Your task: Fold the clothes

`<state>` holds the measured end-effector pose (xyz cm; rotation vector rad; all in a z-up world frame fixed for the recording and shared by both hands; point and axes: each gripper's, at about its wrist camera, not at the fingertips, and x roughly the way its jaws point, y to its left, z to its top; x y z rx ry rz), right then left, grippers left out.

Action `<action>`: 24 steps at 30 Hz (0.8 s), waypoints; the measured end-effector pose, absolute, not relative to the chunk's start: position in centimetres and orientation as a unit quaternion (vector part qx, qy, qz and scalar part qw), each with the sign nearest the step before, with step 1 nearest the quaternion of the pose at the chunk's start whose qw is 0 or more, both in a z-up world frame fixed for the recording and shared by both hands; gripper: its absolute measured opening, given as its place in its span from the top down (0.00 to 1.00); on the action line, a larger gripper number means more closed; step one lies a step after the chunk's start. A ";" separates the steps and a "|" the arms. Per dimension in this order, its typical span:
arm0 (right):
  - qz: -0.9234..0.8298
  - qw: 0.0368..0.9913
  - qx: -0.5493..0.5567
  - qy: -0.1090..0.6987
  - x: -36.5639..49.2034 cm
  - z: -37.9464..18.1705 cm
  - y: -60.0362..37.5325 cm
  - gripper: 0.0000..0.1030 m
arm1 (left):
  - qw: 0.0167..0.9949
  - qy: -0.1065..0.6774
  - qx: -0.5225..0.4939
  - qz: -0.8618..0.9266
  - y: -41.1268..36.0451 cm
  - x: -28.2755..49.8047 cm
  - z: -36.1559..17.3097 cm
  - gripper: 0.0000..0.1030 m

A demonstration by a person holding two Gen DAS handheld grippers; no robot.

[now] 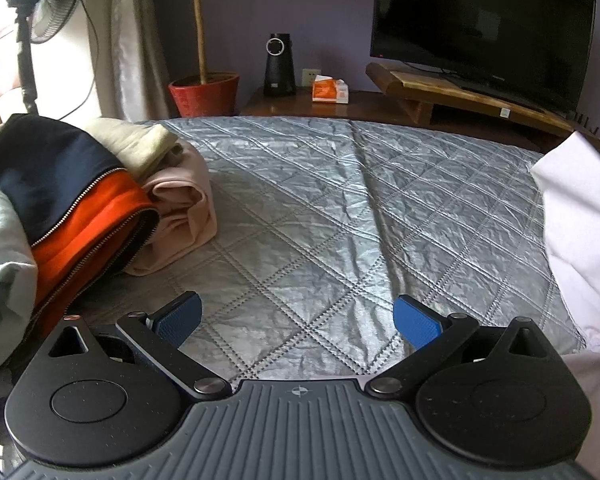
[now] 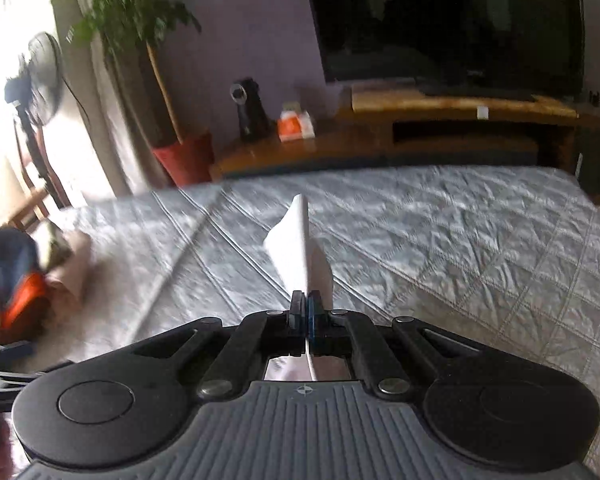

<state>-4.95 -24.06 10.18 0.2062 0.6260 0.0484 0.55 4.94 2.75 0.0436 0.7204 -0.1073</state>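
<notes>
- Pinching a white shirt [image 2: 300,248], the right tongs [image 2: 305,312] hold thin fabric up over the bed [image 2: 460,240].
- Left tongs [image 1: 298,326] gape wide, holding nothing.
- Shirt looks light and floppy; grab a hem or corner next.

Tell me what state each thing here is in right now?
Left hand-held gripper: open, holding nothing.
Right hand-held gripper: shut on the white garment.
Clothes pile: heaped at the bed's left side.
Quilt: spread flat, wrinkled.
Television: screen dark.
Fan: too blurred to tell.
</notes>
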 end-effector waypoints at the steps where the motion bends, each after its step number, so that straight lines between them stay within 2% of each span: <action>1: 0.028 0.947 0.105 0.301 -5.5 10.7 -23.8 0.98 | 0.934 0.352 0.020 -0.053 5.0 0.5 2.8 0.00; 6: 0.062 0.951 0.106 0.285 -8.3 12.2 -20.8 0.98 | 0.931 0.359 0.009 -0.064 5.3 0.5 2.9 0.00; 11: 0.079 0.948 0.127 0.280 -10.2 11.0 -17.5 0.98 | 0.921 0.378 -0.021 -0.093 6.0 0.5 2.7 0.00; 19: 0.066 0.941 0.148 0.296 -12.5 7.8 -15.3 0.98 | 0.835 0.465 -0.238 -0.172 9.8 2.4 0.4 0.00; 24: 0.051 0.946 0.139 0.289 -13.3 7.1 -15.0 0.98 | 0.811 0.472 -0.295 -0.178 11.0 2.7 -0.2 0.00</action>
